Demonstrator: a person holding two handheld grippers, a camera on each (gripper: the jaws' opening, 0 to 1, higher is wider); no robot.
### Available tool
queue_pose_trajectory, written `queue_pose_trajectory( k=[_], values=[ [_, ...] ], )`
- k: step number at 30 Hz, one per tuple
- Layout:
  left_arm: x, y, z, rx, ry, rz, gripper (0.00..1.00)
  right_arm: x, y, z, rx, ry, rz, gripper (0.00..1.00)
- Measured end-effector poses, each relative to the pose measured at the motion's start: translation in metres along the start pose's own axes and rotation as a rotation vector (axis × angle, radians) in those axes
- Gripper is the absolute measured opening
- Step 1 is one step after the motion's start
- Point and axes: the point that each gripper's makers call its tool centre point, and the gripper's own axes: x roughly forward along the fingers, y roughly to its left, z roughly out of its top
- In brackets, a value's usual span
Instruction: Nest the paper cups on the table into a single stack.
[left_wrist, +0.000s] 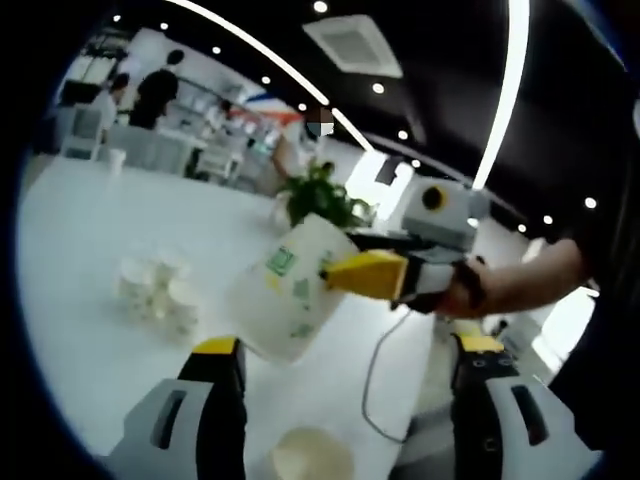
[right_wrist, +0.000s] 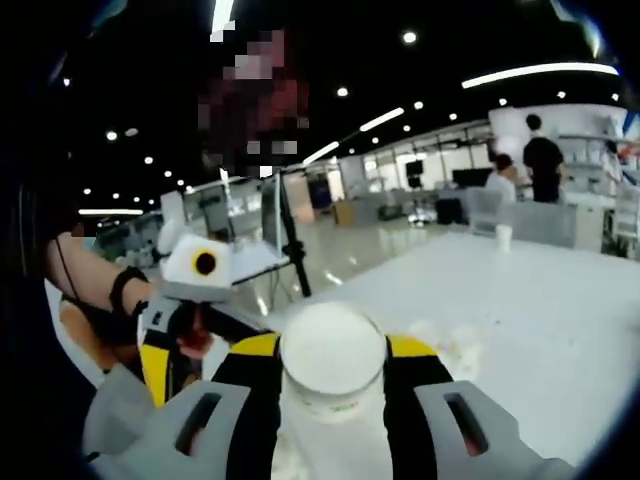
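While the right gripper clamps a paper cup between its jaws and holds it tilted above the table, nesting looks barely begun; a loose cluster of cups waits unstacked, another cup sits below; the left gripper stands wide and empty; the right gripper view alone shows the held cup's base, the left gripper view the cluster.

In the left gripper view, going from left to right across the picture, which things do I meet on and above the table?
Cluster of small paper cups → large held paper cup → right tool gripping that cup → the person's hand.
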Motion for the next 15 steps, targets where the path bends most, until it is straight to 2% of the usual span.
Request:
queue_pose_trajectory(
  k=[9,15],
  values=[
    [-0.007,0.002,0.008,-0.011,-0.037,0.001,0.75,-0.002,0.003,-0.005,0.006,0.009,0.020,0.36],
    [-0.015,0.003,0.015,-0.002,-0.066,-0.004,0.66,-0.004,0.008,-0.008,0.003,0.023,0.043,0.36]
  ],
)
